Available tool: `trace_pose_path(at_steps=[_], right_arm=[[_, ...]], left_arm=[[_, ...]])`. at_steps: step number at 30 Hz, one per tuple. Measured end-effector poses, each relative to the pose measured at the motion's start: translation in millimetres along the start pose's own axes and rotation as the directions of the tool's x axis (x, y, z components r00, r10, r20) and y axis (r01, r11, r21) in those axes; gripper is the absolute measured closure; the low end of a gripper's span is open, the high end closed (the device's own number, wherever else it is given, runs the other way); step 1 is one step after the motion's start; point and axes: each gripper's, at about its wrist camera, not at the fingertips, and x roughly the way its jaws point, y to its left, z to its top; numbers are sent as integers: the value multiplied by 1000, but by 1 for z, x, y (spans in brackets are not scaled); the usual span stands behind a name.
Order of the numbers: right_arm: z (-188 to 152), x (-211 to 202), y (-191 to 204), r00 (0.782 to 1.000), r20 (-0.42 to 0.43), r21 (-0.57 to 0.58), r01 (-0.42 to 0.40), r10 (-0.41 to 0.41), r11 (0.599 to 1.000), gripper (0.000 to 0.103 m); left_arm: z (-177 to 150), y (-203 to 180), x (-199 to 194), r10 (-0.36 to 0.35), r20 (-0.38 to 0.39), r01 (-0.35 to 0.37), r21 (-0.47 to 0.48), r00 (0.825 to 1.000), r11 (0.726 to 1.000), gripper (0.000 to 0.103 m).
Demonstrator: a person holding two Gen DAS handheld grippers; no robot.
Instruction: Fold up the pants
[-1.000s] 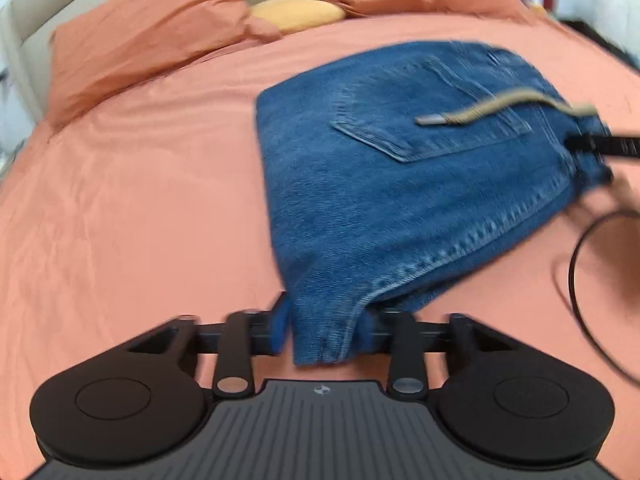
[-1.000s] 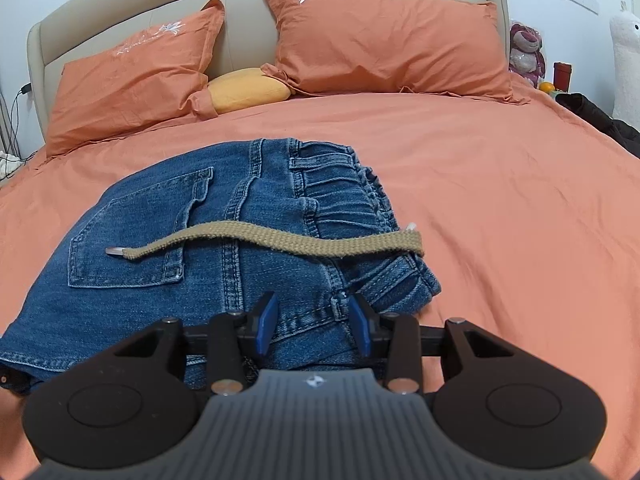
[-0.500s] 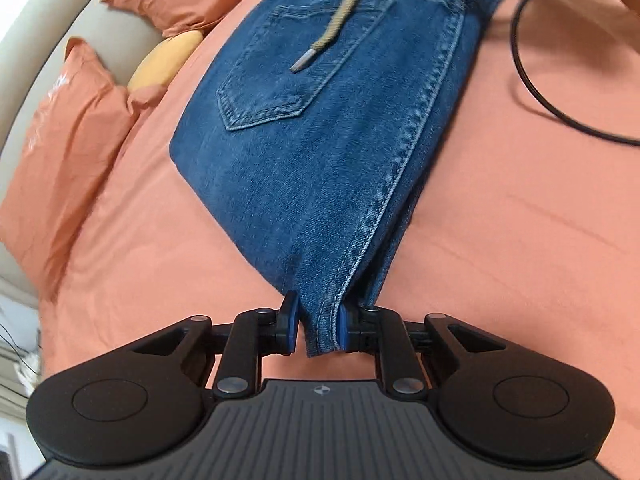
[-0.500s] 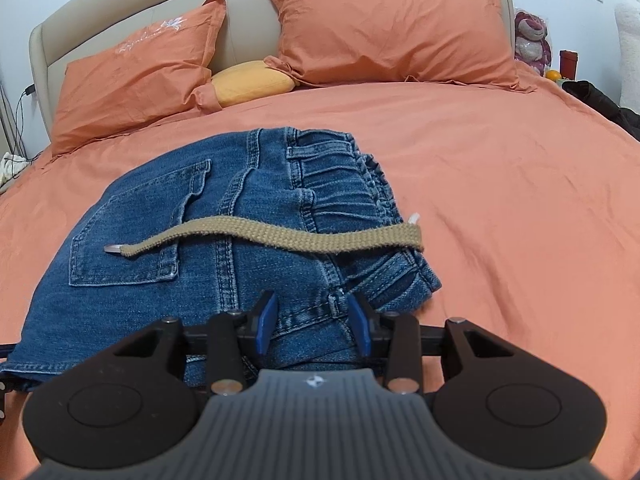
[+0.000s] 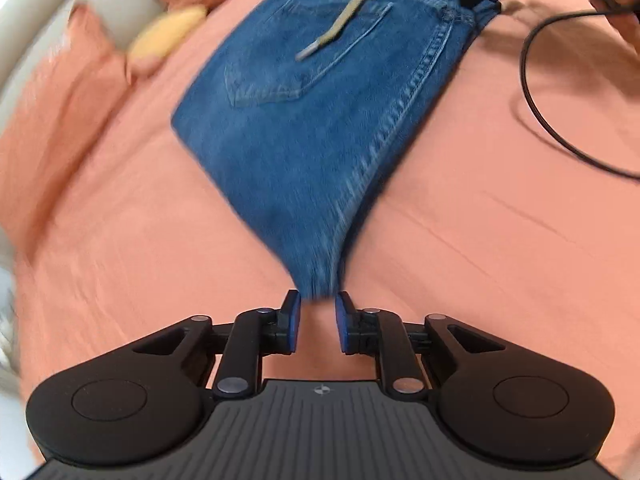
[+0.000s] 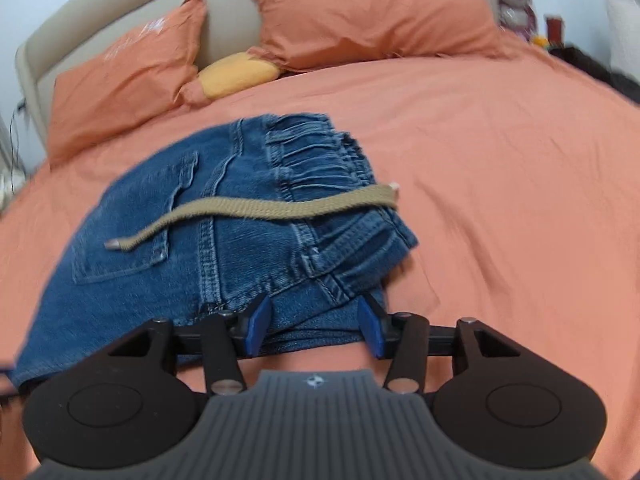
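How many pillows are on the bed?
3: a big orange pillow on the left, another orange one on the right, and a small yellow pillow between them. More could be hidden.

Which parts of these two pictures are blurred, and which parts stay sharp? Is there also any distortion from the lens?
Left wrist view: the jeans, the yellow cushion and the pillows are smeared by motion, while the left tongs are sharp. Right wrist view: milder blur on the jeans and drawstring; the right tongs are crisp. Both views bend the headboard and bed edges, fisheye style.
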Motion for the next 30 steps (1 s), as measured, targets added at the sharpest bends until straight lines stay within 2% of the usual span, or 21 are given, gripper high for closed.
trace_pose_path(at_steps=[2,4,6,7,10,13,16,20,22,25,27,30], right_arm=[[2,-8,-8,1000,11,53,-5,5,999,56],[2,-15,-17,1000,25,112,-16,13,994,44],[1,-20,-29,999,32,187,-36,31,982,42],[1,-22,-34,998,37,228,-50,43,972,41],[0,-24,-43,994,60,304,-105,91,947,33],[-1,-21,-54,989,72,383,-149,131,912,33],[-2,-10,-68,982,65,470,-187,177,863,34],[0,5,-78,977,58,522,-207,208,828,38],[0,14,-81,972,57,545,-222,229,809,38],[1,29,-82,970,44,556,-223,239,801,40],[3,36,-83,966,51,562,-239,254,792,39],[7,46,-84,959,57,567,-261,278,782,40]], left_arm=[[-7,5,-10,-19,11,20,-33,1000,999,84],[-10,14,-17,3,23,-1,-75,1000,997,83],[-9,30,-27,-12,51,20,-164,999,986,83],[-7,40,-32,-21,70,36,-220,997,975,79],[4,70,-41,-56,125,98,-363,991,927,63],[20,96,-38,-81,178,155,-458,981,875,52],[34,117,-25,-108,208,207,-543,972,814,46],[48,141,8,-155,198,246,-631,968,736,39],[52,148,23,-173,162,237,-656,971,717,39],[57,152,44,-189,114,216,-677,975,704,38],[59,155,55,-206,112,225,-693,972,685,34],[65,159,70,-250,119,258,-711,961,654,34]])
